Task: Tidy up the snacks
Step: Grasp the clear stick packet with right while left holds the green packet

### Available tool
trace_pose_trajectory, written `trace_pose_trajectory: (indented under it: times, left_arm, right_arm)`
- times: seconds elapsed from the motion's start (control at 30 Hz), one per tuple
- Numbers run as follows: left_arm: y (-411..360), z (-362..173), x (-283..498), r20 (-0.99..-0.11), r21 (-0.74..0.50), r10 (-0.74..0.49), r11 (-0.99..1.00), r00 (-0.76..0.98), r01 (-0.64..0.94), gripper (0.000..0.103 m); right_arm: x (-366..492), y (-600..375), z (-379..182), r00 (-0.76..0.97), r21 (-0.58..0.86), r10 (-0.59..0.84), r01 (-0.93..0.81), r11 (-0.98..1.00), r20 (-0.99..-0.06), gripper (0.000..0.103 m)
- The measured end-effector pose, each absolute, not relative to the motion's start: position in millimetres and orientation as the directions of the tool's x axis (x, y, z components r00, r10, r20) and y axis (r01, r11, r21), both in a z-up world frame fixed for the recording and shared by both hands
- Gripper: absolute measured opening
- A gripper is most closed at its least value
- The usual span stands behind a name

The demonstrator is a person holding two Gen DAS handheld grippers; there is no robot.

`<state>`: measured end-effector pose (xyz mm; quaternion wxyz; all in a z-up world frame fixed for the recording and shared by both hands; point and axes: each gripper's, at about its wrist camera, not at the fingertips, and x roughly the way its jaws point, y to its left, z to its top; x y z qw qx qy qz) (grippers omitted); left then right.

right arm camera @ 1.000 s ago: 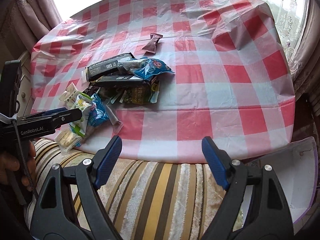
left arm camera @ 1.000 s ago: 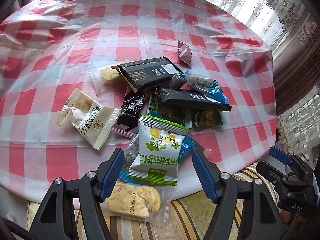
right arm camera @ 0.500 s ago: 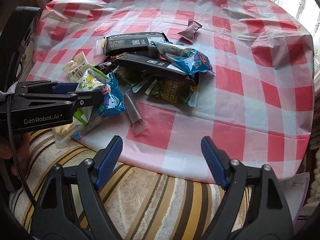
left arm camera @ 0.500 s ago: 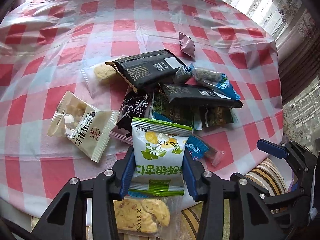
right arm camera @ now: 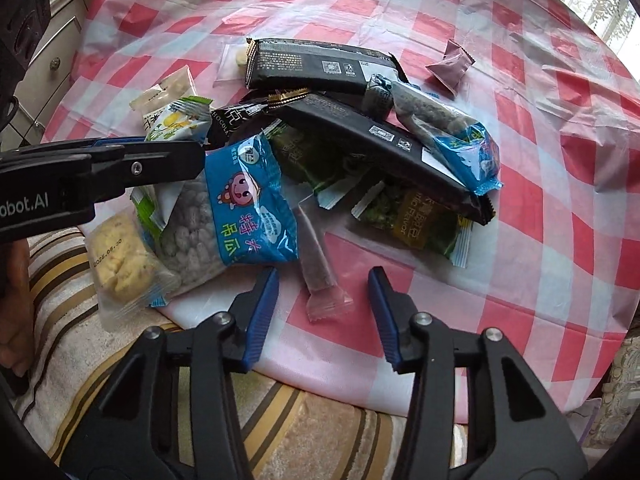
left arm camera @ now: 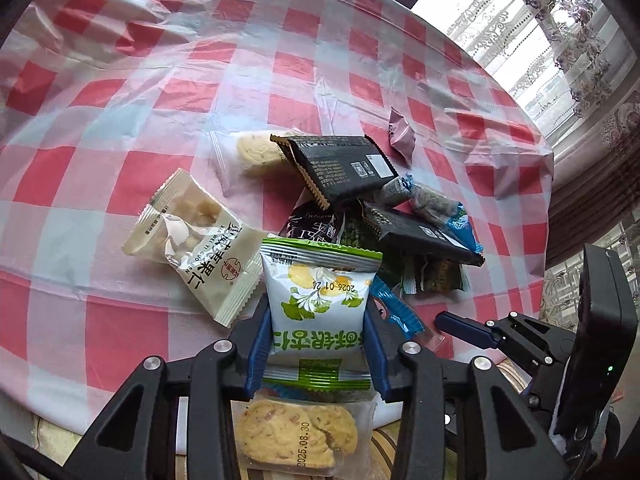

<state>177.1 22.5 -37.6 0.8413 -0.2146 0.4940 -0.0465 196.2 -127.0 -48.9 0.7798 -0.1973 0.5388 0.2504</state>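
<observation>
Snack packet [left arm camera: 319, 300] — white, green-ended, yellow fruit print, dated — clamped in left gripper [left arm camera: 318, 350]; right gripper [right arm camera: 323, 312] spread, holding nothing.

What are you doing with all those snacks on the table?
Someone is sorting a pile of snacks on a table with a red-checked tablecloth. The left gripper is shut on a green and white snack packet at the near edge of the pile. The right gripper is open, and a thin clear stick packet lies between its fingers. The black wrapped bars, blue bags and cookies lie on the table, untouched.
</observation>
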Motion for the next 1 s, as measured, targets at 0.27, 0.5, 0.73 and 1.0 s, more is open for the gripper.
trace_pose_trajectory:
  times: [0.27, 0.5, 0.73, 1.0]
  left_arm:
    - [25.6, -36.8, 174.6, -0.798, -0.423, -0.301, 0.897, 0.522, -0.131, 0.042]
    - [19.4, -28.2, 172.5, -0.797, -0.391, -0.271, 0.913, 0.540, -0.117, 0.042]
    - [7.1, -16.3, 170.1, -0.801, -0.347, -0.242, 0.933, 0.548, -0.096, 0.042]
    - [-23.1, -3.6, 168.7, -0.803, -0.316, -0.246, 0.948, 0.543, -0.037, 0.042]
  right_arm:
    - [201.6, -124.8, -48.8, 0.268, 0.033, 0.245, -0.611, 0.791, -0.932, 0.017]
    - [198.9, -145.3, -39.2, 0.274, 0.096, 0.293, -0.559, 0.824, -0.916, 0.017]
    - [193.7, -177.2, -21.1, 0.291, 0.196, 0.368, -0.484, 0.853, -0.883, 0.017]
    - [190.3, -213.0, -5.4, 0.325, 0.274, 0.423, -0.417, 0.867, -0.846, 0.017]
